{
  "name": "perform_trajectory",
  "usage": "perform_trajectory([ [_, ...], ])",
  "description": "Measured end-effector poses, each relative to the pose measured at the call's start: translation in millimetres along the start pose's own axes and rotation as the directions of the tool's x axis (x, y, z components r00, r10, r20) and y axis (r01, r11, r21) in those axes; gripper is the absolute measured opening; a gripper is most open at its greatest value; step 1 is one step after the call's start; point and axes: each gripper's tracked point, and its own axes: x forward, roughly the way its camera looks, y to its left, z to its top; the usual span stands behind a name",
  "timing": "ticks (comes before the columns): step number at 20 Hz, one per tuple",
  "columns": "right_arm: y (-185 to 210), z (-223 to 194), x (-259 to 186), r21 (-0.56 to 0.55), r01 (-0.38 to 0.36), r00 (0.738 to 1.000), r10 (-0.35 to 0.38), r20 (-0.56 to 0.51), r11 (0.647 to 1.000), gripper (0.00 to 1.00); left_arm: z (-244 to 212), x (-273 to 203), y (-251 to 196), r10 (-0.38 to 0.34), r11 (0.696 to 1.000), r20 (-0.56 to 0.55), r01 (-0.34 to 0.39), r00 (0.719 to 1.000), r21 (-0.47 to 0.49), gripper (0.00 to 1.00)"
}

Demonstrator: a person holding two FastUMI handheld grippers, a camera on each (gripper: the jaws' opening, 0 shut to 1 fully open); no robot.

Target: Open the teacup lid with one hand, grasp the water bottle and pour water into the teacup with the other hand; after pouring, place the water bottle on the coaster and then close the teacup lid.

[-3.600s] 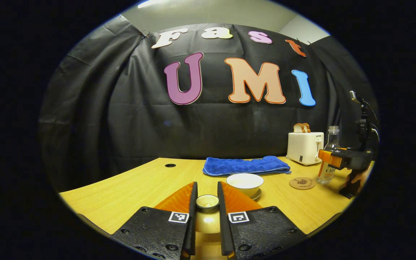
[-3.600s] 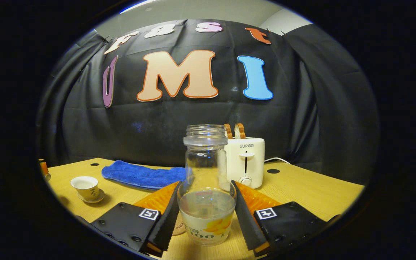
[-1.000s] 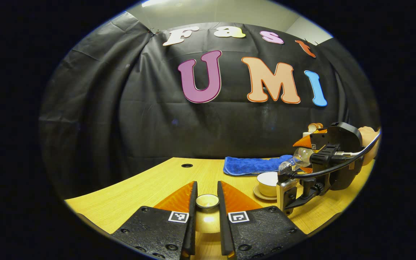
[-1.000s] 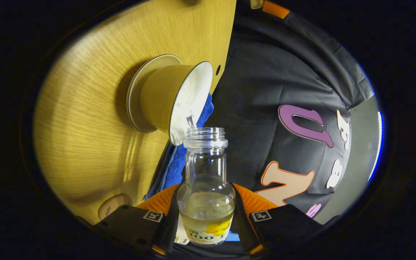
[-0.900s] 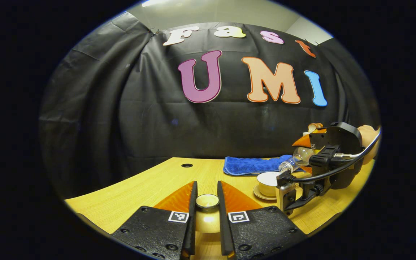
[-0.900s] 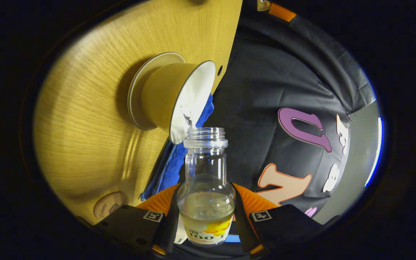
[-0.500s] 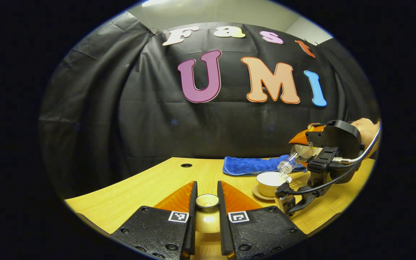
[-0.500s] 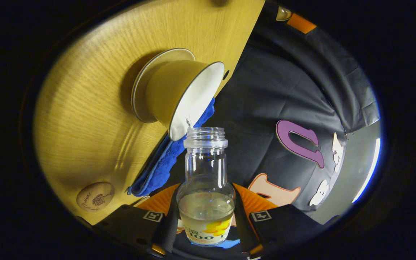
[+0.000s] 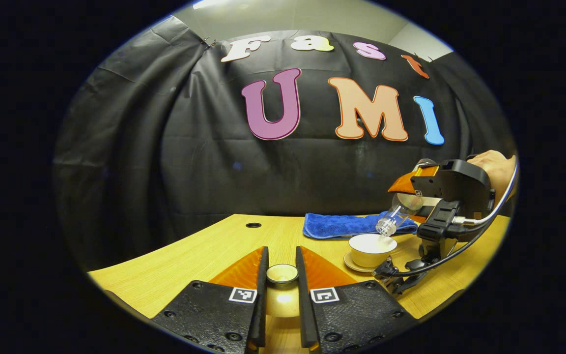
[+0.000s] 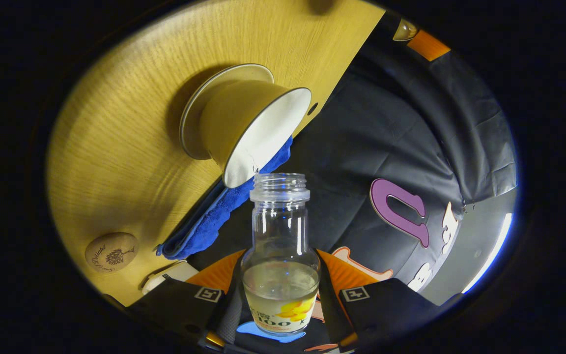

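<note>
Glass catches the light where the water bottle [image 10: 281, 255] sits clamped between both fingers of the right tool [image 10: 280, 300], tipped well over so its open mouth hangs just beside the rim of the teacup [image 10: 248, 132], some water lying in its body. From the left gripper view the same bottle [image 9: 397, 212] slants down toward the teacup [image 9: 371, 248], its mouth just above the rim, with the right tool [image 9: 413, 189] and a person's hand [image 9: 494, 169] behind it and a black cable looping down to the table [image 9: 204, 250]. The cup stands uncovered on its saucer [image 9: 354, 264]. Its lid [image 9: 282, 275] is off to one side, pinched narrowly between the fingers of the left tool [image 9: 281, 295], held low over the wood and well apart from the cup. A blue towel [image 9: 342, 225] lies folded behind the cup along the black wall. In the right gripper view the round coaster [image 10: 111, 251] lies bare on the table [image 10: 126, 147], near the towel's [image 10: 219, 214] end, and a white toaster's corner [image 10: 170, 275] shows just beside it
</note>
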Motion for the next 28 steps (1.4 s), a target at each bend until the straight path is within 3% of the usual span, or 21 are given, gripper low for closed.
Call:
perform_trajectory([
  [6,6.1,1.5,1.4,0.044,-0.026,1.000,0.025,0.011,0.999,0.71,-0.1,0.1,0.0,0.001,1.000,0.001,-0.001,1.000,0.000,0.25],
  [9,17.8,1.3,1.9,0.206,-0.078,0.997,0.075,0.024,0.976,0.71,0.0,0.1,0.5,0.007,1.000,0.001,-0.007,1.000,0.001,0.25],
  [13,10.7,-4.6,-3.0,0.445,-0.114,0.993,0.111,0.033,0.888,0.75,0.0,0.6,0.8,0.008,1.000,0.002,-0.008,1.000,0.001,0.25],
  [15,4.8,-12.8,-6.5,0.579,-0.102,0.994,0.106,0.027,0.809,0.76,0.0,0.7,0.6,0.008,1.000,0.002,-0.008,1.000,0.002,0.25],
  [16,3.5,-17.3,-9.0,0.652,-0.101,0.994,0.108,0.030,0.751,0.71,-0.1,0.2,1.0,0.008,1.000,0.003,-0.008,1.000,0.002,0.25],
  [17,3.3,-22.7,-13.0,0.742,-0.111,0.992,0.123,0.039,0.661,0.77,0.3,0.4,0.9,0.007,1.000,0.004,-0.007,1.000,0.003,0.25],
  [18,-1.3,-27.8,-15.7,0.807,-0.107,0.991,0.125,0.042,0.581,0.75,-0.7,0.8,1.2,0.007,1.000,0.004,-0.007,1.000,0.003,0.25],
  [20,-4.9,-43.8,-21.1,0.915,-0.082,0.994,0.101,0.045,0.396,0.71,-0.2,0.8,1.1,0.007,1.000,0.004,-0.007,1.000,0.003,0.25],
  [22,-2.9,-61.8,-32.2,0.985,-0.048,0.997,0.071,0.036,0.165,0.77,-0.5,0.9,1.1,0.007,1.000,0.005,-0.007,1.000,0.004,0.25],
  [23,-2.0,-70.4,-36.5,0.998,-0.031,0.998,0.056,0.028,0.060,0.71,0.1,0.5,1.2,0.007,1.000,0.006,-0.007,1.000,0.004,0.25],
  [24,1.8,-80.9,-42.0,0.998,-0.009,0.999,0.040,0.012,-0.065,0.72,0.2,0.2,1.2,0.007,1.000,0.006,-0.007,1.000,0.005,0.25],
  [26,15.8,-94.7,-48.3,0.971,0.026,1.000,0.019,-0.022,-0.239,0.71,-0.1,0.4,1.3,0.007,1.000,0.006,-0.007,1.000,0.005,0.25],
  [27,25.6,-100.5,-51.7,0.946,0.048,0.999,0.022,-0.043,-0.319,0.77,0.4,0.5,1.2,0.006,1.000,0.006,-0.006,1.000,0.005,0.25],
  [28,37.7,-104.2,-51.9,0.921,0.066,0.998,0.025,-0.061,-0.384,0.77,0.1,0.2,1.1,0.006,1.000,0.006,-0.006,1.000,0.005,0.25],
])
